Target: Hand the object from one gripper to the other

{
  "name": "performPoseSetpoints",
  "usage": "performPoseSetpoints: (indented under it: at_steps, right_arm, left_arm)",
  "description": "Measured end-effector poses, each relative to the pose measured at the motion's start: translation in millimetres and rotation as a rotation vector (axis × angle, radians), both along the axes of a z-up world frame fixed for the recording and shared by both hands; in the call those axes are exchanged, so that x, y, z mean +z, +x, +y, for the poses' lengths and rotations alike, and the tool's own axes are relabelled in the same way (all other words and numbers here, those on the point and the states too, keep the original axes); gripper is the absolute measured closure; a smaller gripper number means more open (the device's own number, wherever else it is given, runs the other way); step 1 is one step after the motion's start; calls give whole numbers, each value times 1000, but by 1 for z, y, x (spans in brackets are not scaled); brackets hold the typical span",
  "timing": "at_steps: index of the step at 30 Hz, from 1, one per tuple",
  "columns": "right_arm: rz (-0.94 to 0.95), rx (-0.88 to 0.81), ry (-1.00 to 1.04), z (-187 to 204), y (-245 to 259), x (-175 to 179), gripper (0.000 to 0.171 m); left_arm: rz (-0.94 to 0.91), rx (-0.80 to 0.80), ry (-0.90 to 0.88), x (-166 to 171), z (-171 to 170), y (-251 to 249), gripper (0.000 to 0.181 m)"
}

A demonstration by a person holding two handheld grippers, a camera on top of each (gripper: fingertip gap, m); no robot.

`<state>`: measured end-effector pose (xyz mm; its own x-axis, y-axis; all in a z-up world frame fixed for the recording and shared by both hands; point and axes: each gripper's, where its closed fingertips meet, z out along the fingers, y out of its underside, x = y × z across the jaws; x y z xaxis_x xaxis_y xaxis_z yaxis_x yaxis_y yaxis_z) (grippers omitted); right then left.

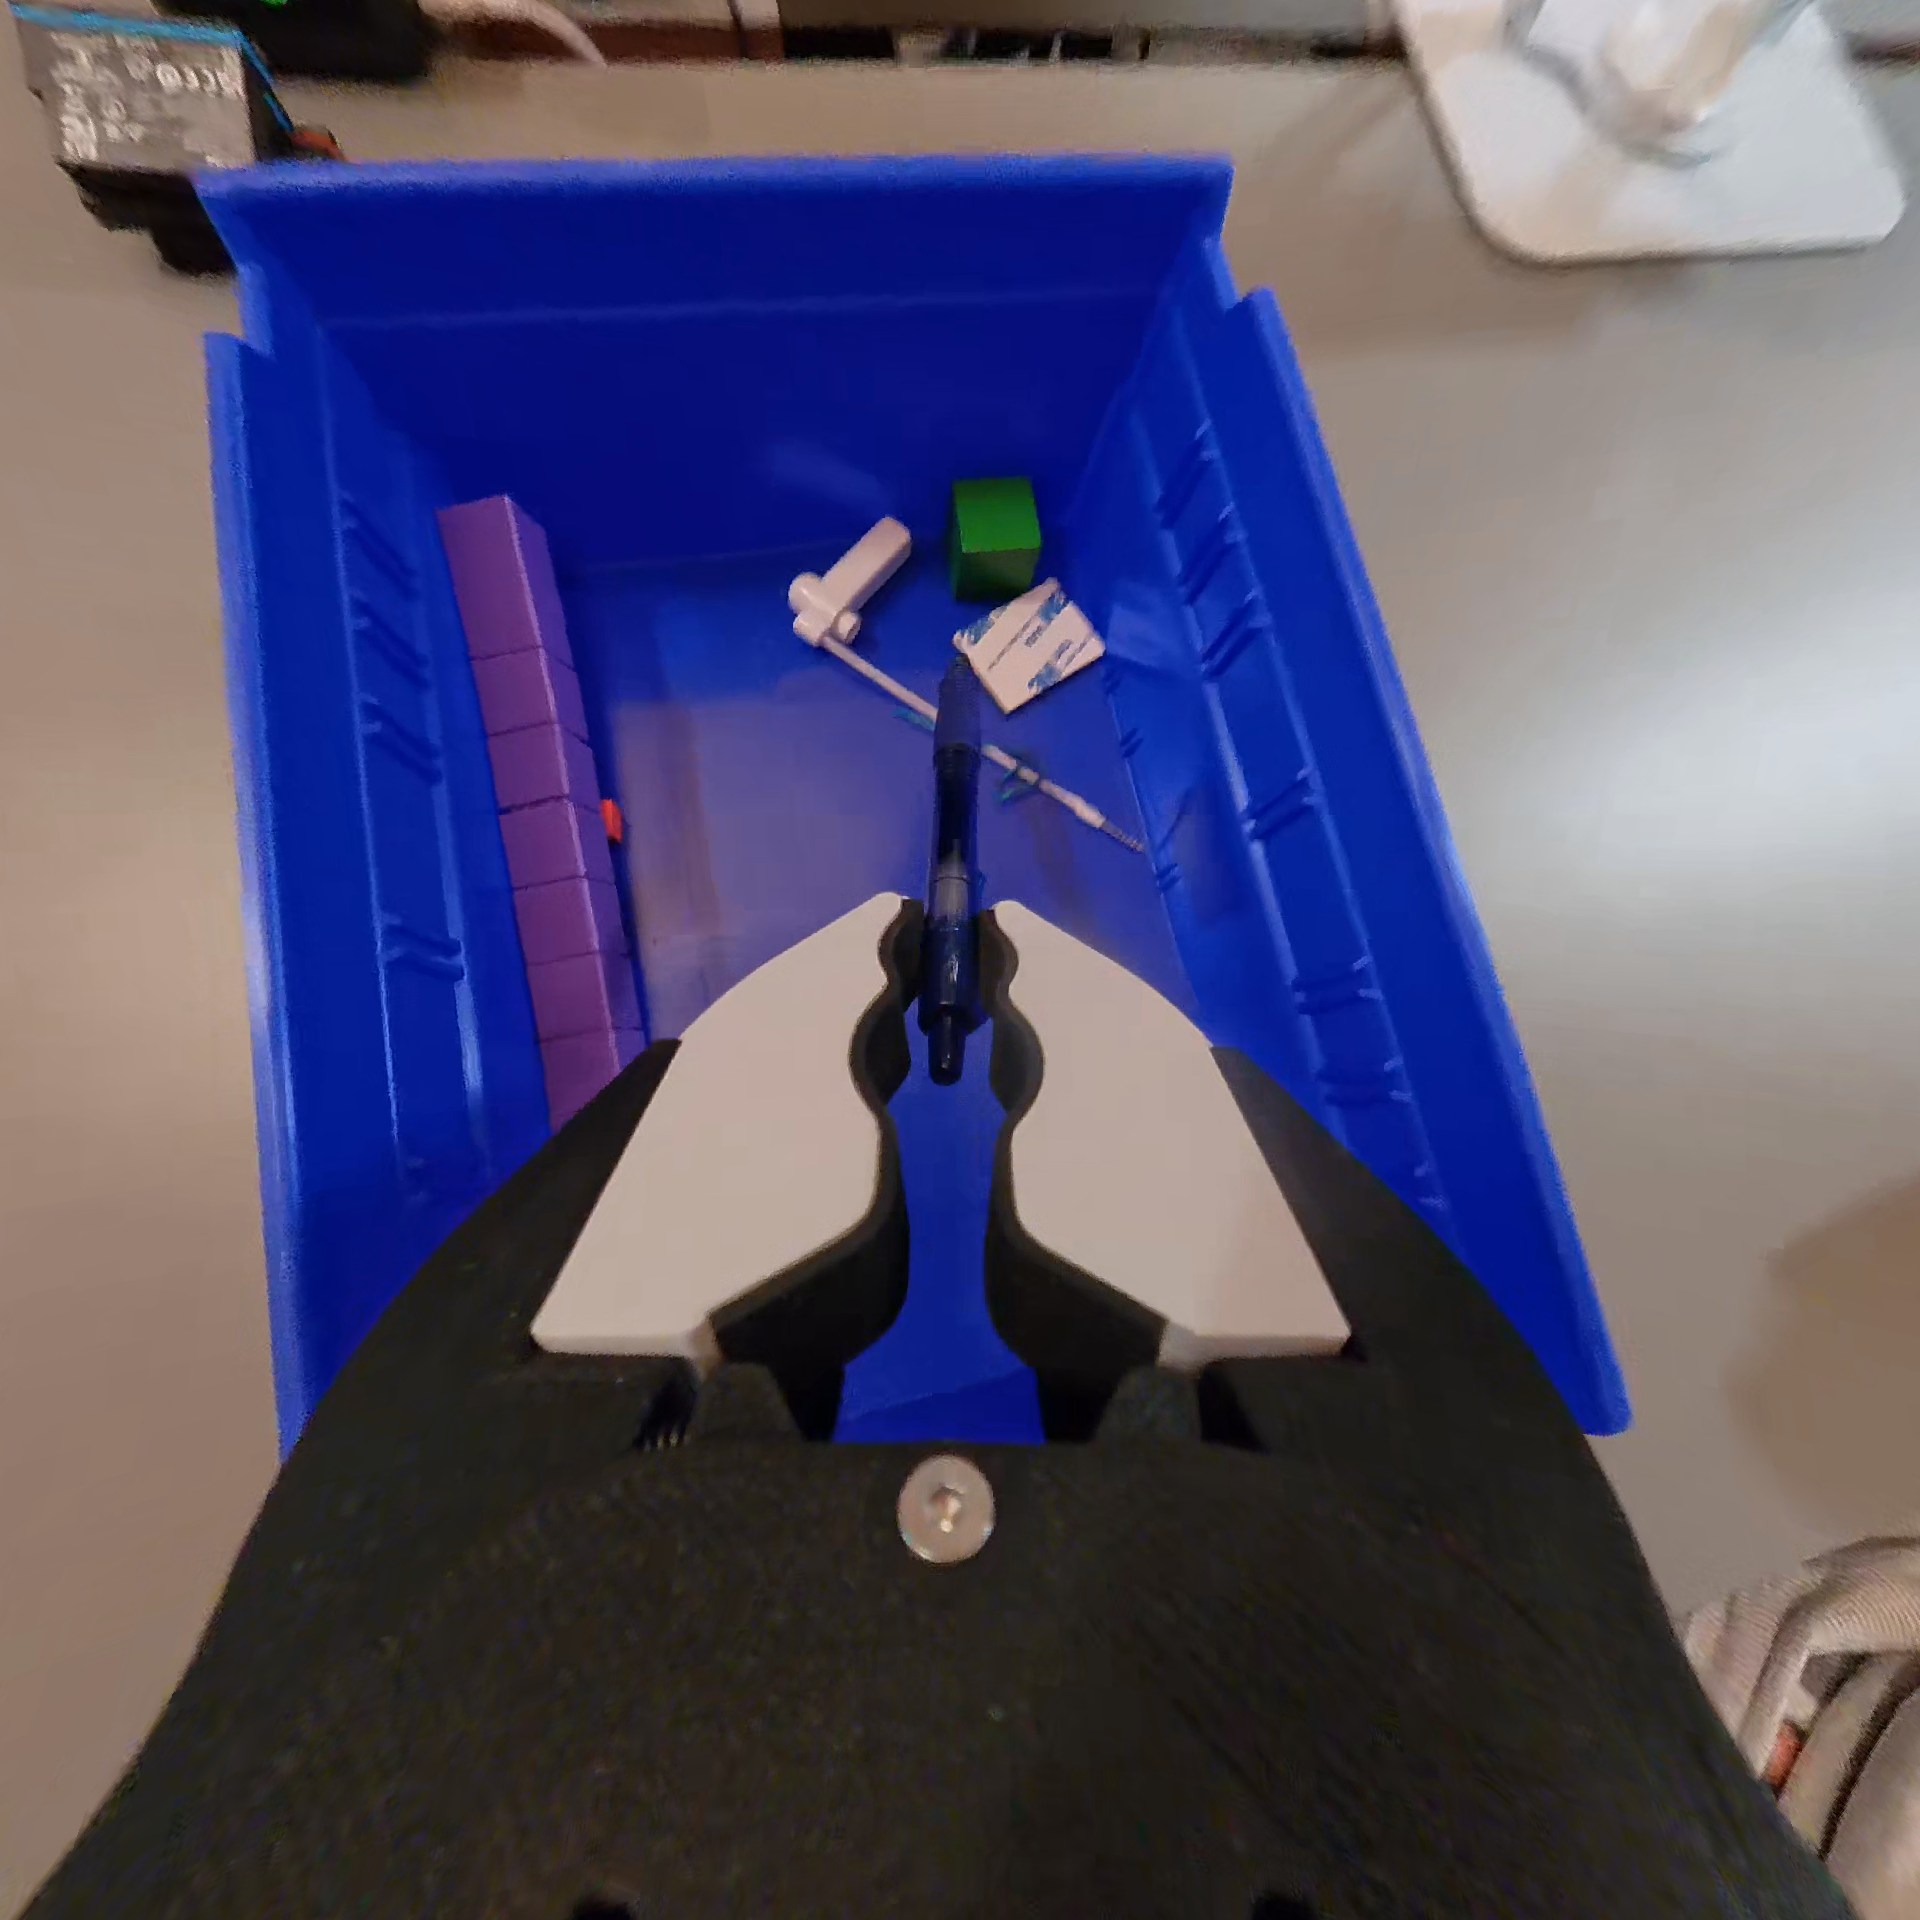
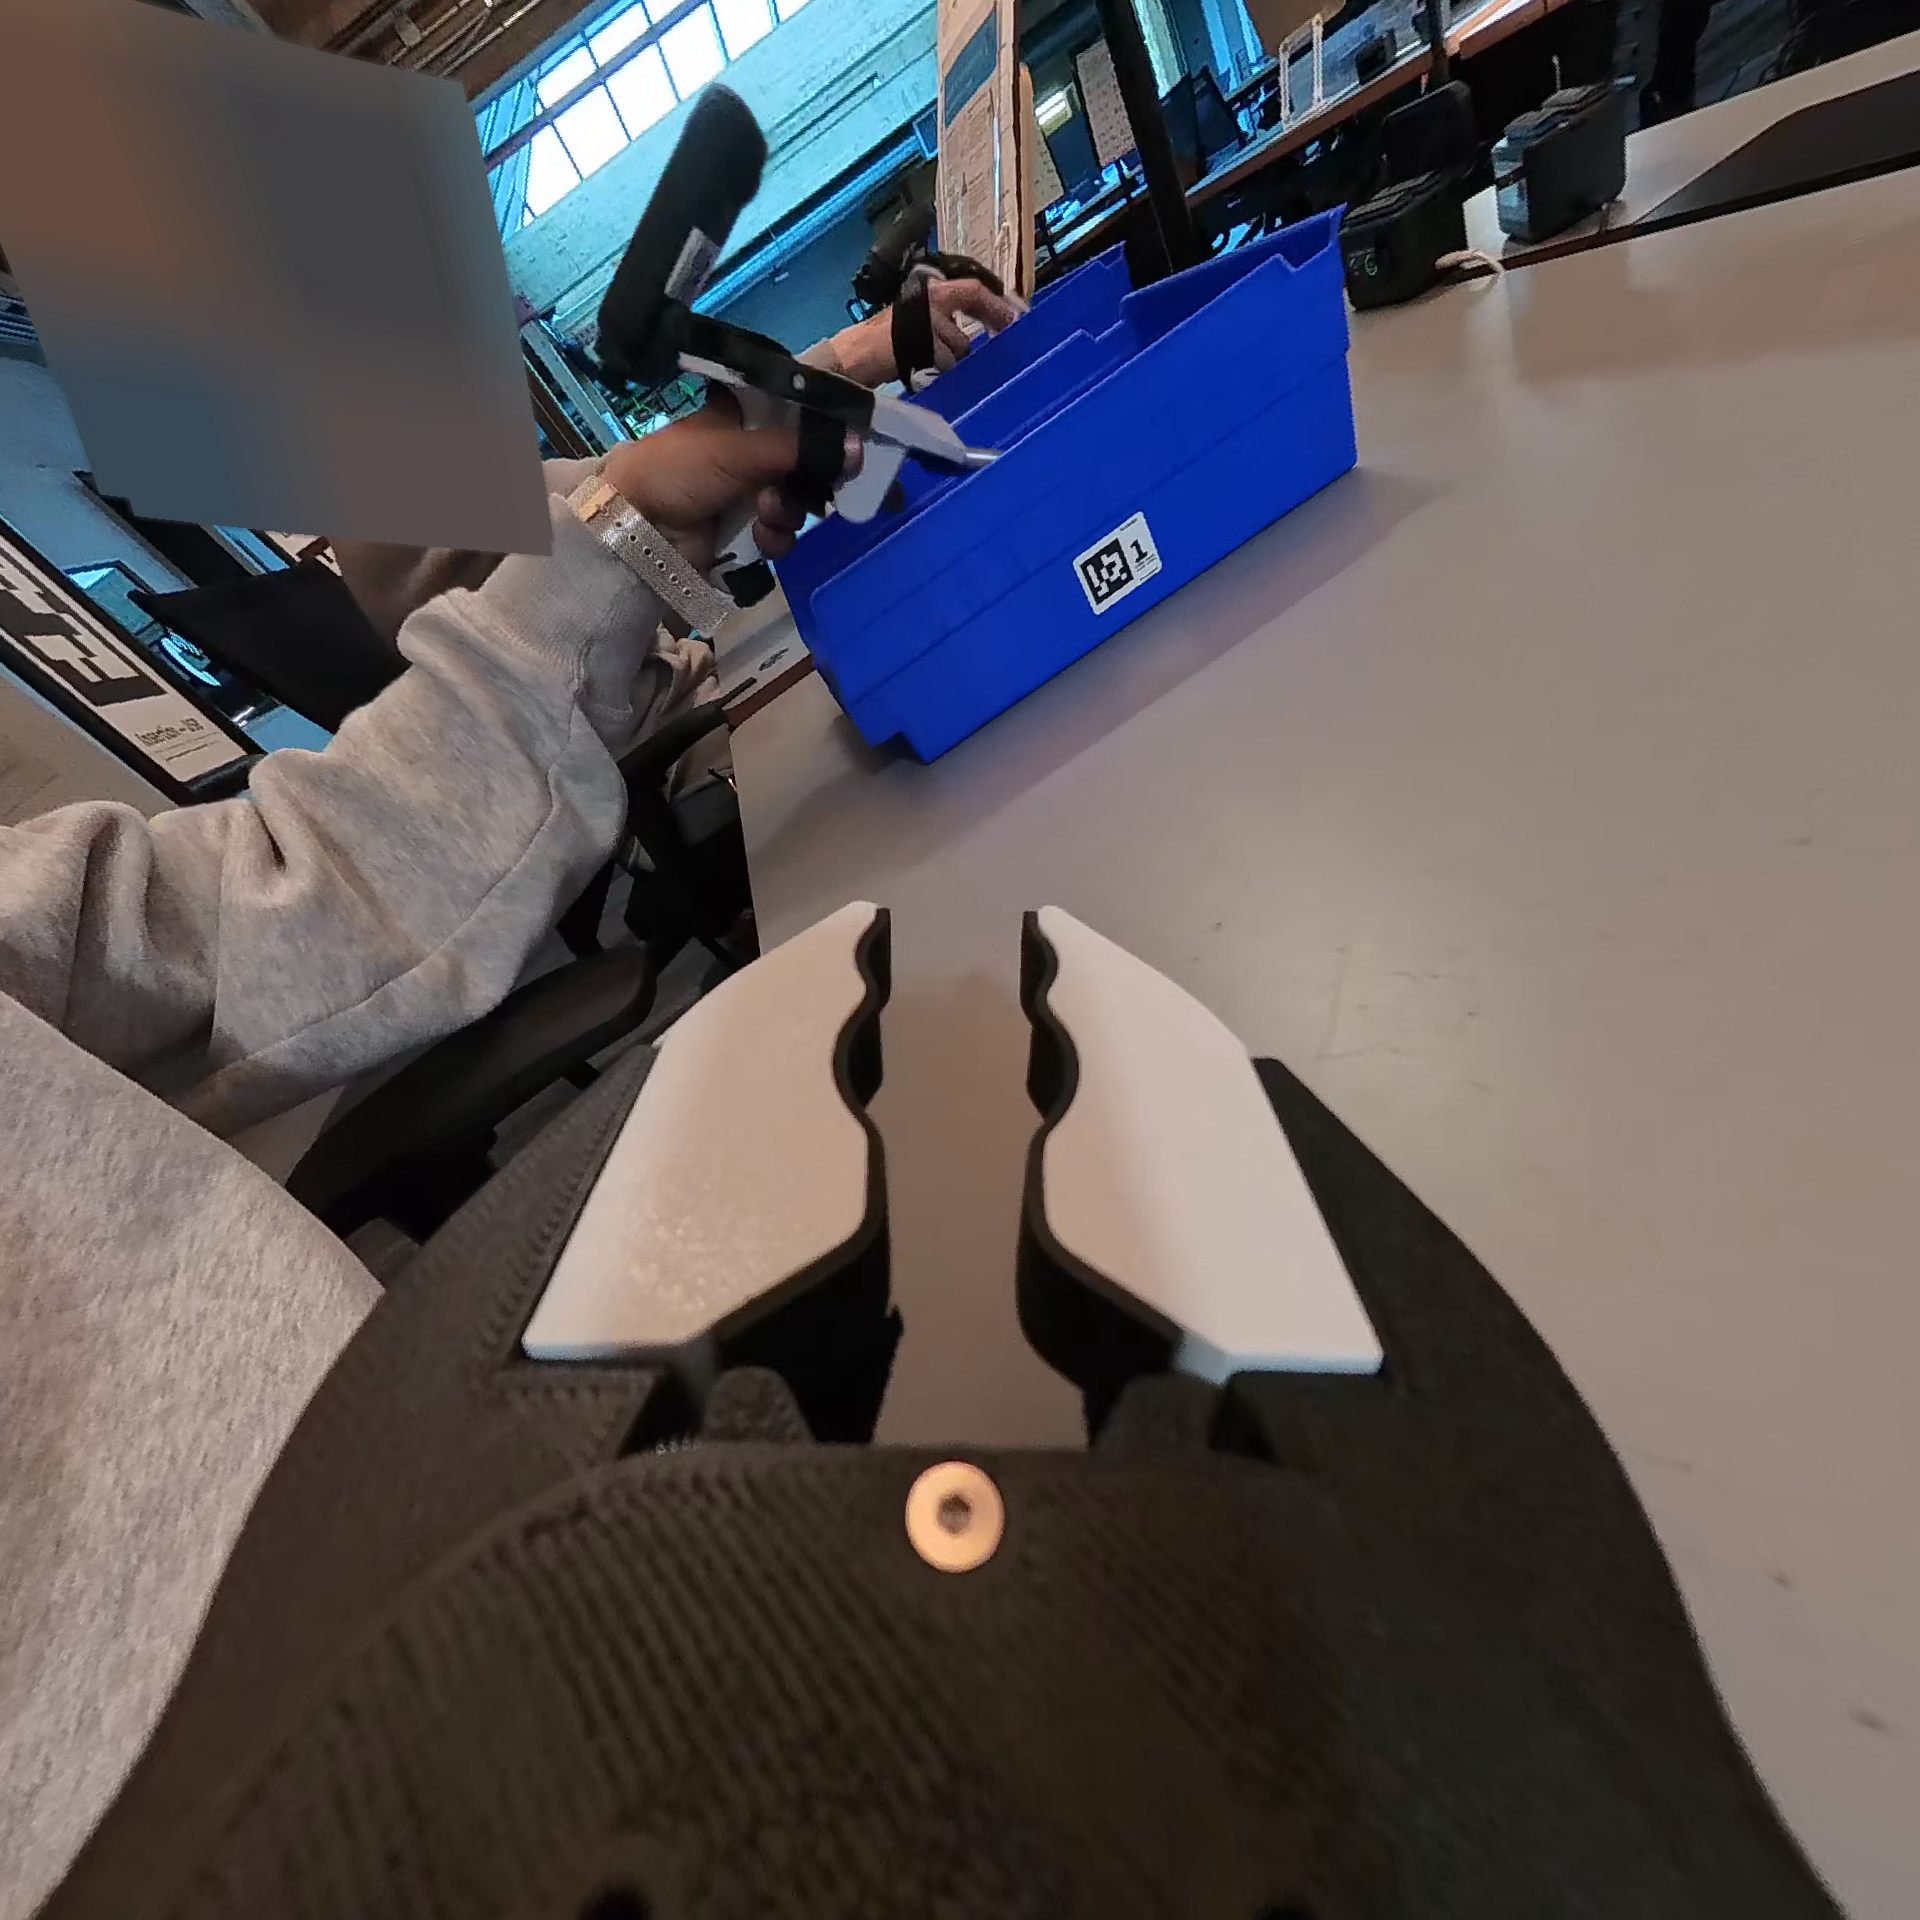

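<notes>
Left wrist view only: left gripper [image 1: 948, 914] clamps blue pen [image 1: 952, 821] over bin [image 1: 727, 312]; right gripper [image 2: 956, 920] parted, empty.

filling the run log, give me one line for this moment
left gripper: shut on blue pen over blue bin | right gripper: open, empty, above table

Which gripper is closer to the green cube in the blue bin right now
Left. The left gripper hangs over the blue bin, holding a blue pen short of the green cube. The right gripper hovers over bare table, well away.
</notes>
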<state>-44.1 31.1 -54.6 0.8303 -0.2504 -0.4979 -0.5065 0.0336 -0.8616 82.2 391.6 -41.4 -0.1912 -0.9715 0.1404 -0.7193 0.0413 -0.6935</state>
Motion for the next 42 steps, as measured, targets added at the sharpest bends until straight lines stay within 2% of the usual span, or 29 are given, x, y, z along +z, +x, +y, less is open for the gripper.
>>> performPoseSetpoints:
  at_steps: [4,7,10,13,16,18,20,22,26,30,32,35,38,39,42]
  right_arm:
    - [5,-1,-1,0,1,-1,147]
    - [11,2,11,0,2,0,146]
    - [-15,-13,21,-1,8,4,144]
    - [-38,-47,69,-3,17,20,142]
    - [-67,-108,142,-18,27,44,135]
    - [-96,-234,236,-48,39,63,135]
    - [-66,-316,341,-76,47,73,132]
    - [10,-324,427,-92,48,74,131]
    - [106,-289,538,-103,46,73,129]
    - [92,-219,534,-101,41,68,132]
    - [82,-186,543,-102,39,70,139]
    - [59,-155,564,-105,34,74,159]
    - [47,-142,569,-105,33,76,157]
    - [51,-144,556,-104,34,74,162]
    - [52,-144,533,-103,34,74,162]
  left_arm:
    - [-175,-27,-144,37,-15,2,173]
    - [-293,-102,-261,72,-44,-5,173]
    - [-389,-205,-384,102,-88,-18,173]
    - [-447,-343,-519,121,-151,-34,172]
    - [-401,-510,-698,113,-233,-58,173]
    - [-352,-591,-851,102,-283,-76,172]
    - [-306,-612,-1005,90,-321,-91,173]
    - [-220,-590,-1099,67,-349,-100,174]
    - [-145,-565,-1244,41,-378,-116,173]
    - [-160,-590,-1249,33,-395,-132,173]
    - [-158,-596,-1259,32,-399,-135,173]
    - [-146,-607,-1236,23,-404,-138,173]
    - [-139,-619,-1227,17,-408,-143,174]
    - [-140,-624,-1226,17,-410,-144,173]
    - [-130,-656,-1194,11,-414,-147,174]
